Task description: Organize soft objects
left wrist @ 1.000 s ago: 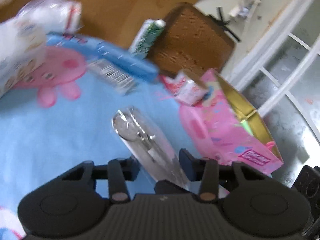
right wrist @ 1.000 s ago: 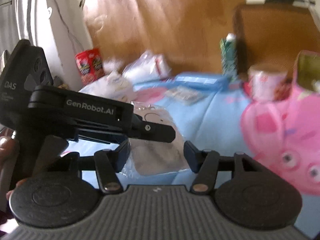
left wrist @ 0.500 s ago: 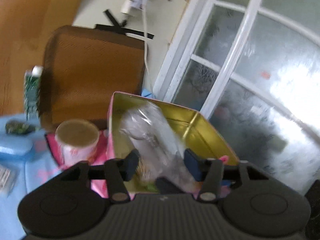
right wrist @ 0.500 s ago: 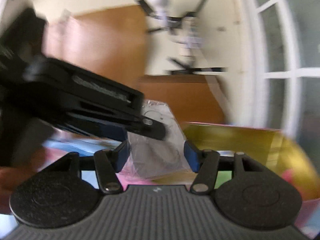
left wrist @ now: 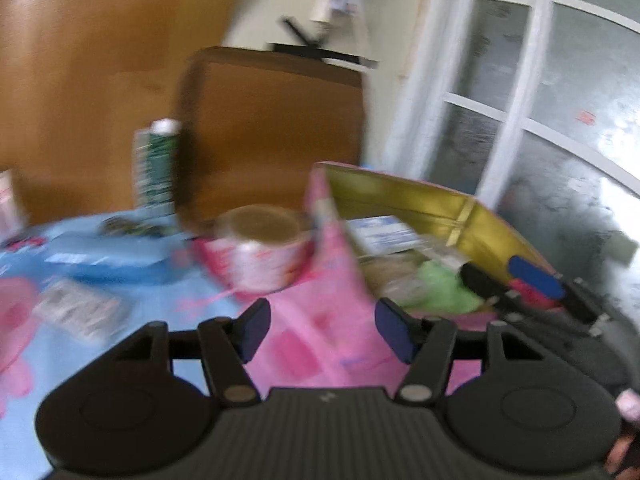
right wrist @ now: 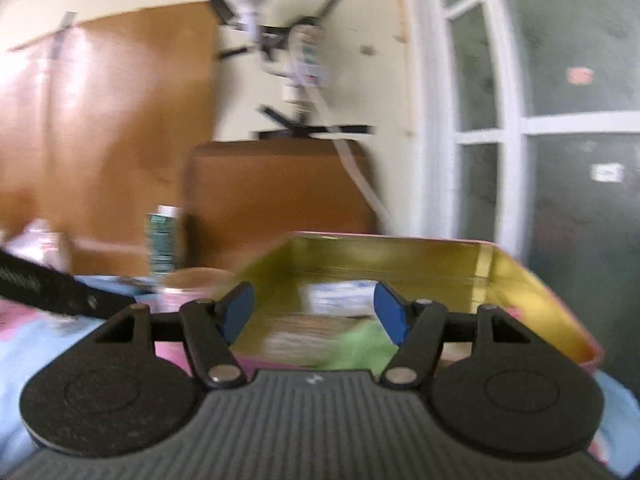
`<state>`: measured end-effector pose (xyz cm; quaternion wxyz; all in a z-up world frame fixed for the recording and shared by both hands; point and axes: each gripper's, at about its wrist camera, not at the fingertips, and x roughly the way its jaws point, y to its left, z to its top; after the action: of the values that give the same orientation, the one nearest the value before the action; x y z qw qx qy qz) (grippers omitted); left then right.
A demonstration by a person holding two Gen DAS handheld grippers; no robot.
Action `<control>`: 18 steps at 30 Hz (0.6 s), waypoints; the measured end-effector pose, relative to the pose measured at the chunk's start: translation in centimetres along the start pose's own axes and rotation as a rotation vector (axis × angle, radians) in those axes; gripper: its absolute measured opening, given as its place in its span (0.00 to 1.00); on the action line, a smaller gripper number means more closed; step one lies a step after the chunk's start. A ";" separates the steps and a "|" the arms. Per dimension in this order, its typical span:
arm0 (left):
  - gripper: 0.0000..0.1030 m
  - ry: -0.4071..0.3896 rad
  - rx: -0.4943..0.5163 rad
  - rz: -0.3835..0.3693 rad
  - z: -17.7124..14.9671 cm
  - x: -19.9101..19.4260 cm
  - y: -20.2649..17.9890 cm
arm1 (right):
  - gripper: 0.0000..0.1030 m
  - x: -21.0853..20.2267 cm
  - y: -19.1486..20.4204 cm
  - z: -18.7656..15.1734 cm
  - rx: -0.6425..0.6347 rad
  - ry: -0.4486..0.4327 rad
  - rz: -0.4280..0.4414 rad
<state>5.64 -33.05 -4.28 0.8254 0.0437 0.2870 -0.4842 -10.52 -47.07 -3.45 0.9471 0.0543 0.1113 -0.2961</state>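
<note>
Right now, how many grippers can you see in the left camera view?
2: the left gripper at the bottom with nothing between its opening jaws, and the right gripper reaching into the pink box on the right.

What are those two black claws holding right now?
Nothing. The left gripper and right gripper are both opening with bare pads, by the pink, gold-lined box.

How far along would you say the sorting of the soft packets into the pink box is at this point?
Partly done. The pink box already holds a green soft item and some packets. Nothing is in hand: the left claw and the right claw are both empty, jaws opening. Left to do: the blue pack and a small clear packet lie on the blue cloth.
</note>
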 end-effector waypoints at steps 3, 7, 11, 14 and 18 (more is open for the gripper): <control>0.58 0.008 -0.067 0.082 -2.0 -1.7 3.7 | 0.67 0.0 3.0 0.1 -0.031 0.014 0.105; 0.58 0.003 -0.119 0.243 -4.4 -4.1 8.6 | 0.67 0.6 7.4 -0.1 -0.068 0.079 0.274; 0.62 -0.008 -0.197 0.361 -6.4 -6.1 13.3 | 0.67 2.1 12.0 -0.2 -0.130 0.170 0.402; 0.67 -0.055 -0.261 0.344 -7.5 -7.2 15.4 | 0.67 4.0 14.6 -0.2 -0.153 0.232 0.459; 0.68 -0.103 -0.297 0.300 -7.6 -8.2 16.1 | 0.67 8.4 18.1 0.2 -0.179 0.330 0.542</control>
<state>12.60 -15.59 -9.69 0.8992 -0.0608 0.3029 -0.3099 6.64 -36.86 -4.68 0.9617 0.0458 0.2702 -0.0096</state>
